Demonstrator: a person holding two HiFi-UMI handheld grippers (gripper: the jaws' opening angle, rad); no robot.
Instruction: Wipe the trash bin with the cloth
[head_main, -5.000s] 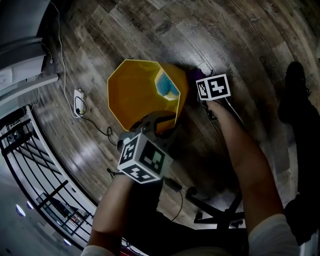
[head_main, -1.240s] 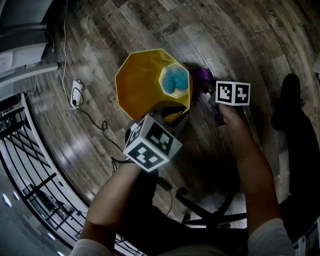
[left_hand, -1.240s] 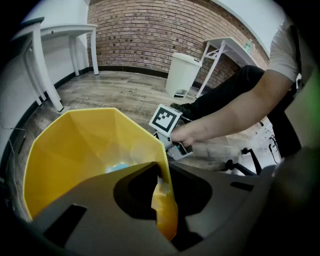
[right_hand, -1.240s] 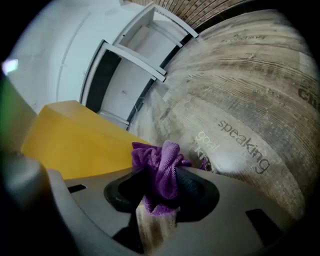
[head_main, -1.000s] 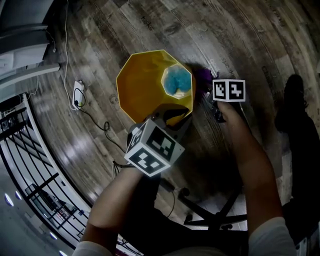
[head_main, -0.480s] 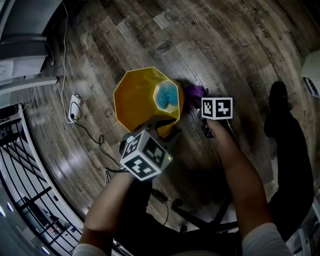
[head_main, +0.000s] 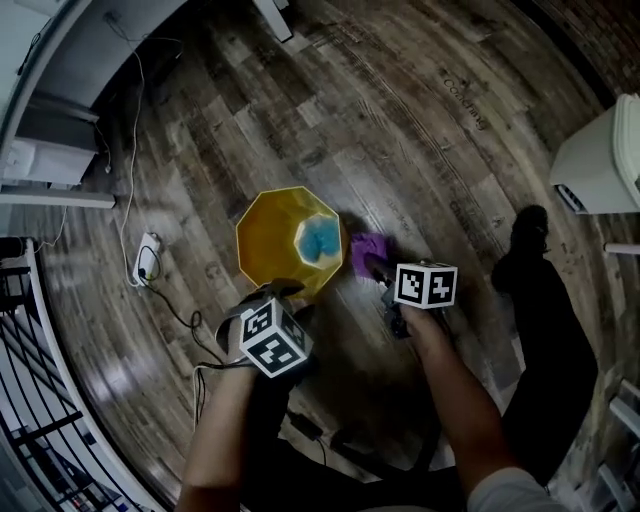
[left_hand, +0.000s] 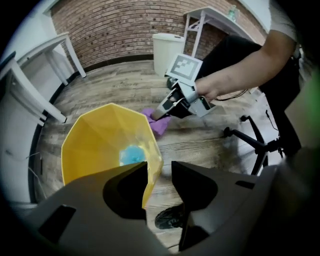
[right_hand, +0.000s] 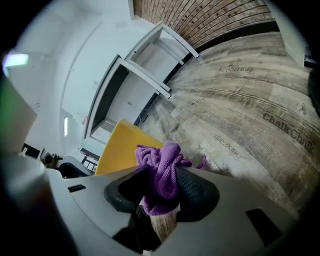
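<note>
Pinching purple cloth (right_hand: 161, 156) in right gripper (right_hand: 161, 189) beside yellow trash bin (head_main: 266, 240). Just opening left gripper (left_hand: 160, 175), spread astride its rim.

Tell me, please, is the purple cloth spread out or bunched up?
Bunched up: the purple cloth is crumpled, pinched in the jaws of the right gripper.

Grey left gripper (left_hand: 160, 167), right gripper (right_hand: 162, 182); black-white marker cubes (head_main: 272, 338); white sleeve (head_main: 520, 492).

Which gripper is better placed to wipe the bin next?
Right. The right gripper is shut on the purple cloth, beside the yellow bin. The left gripper has just been opening, the bin's rim loose between its jaws.
</note>
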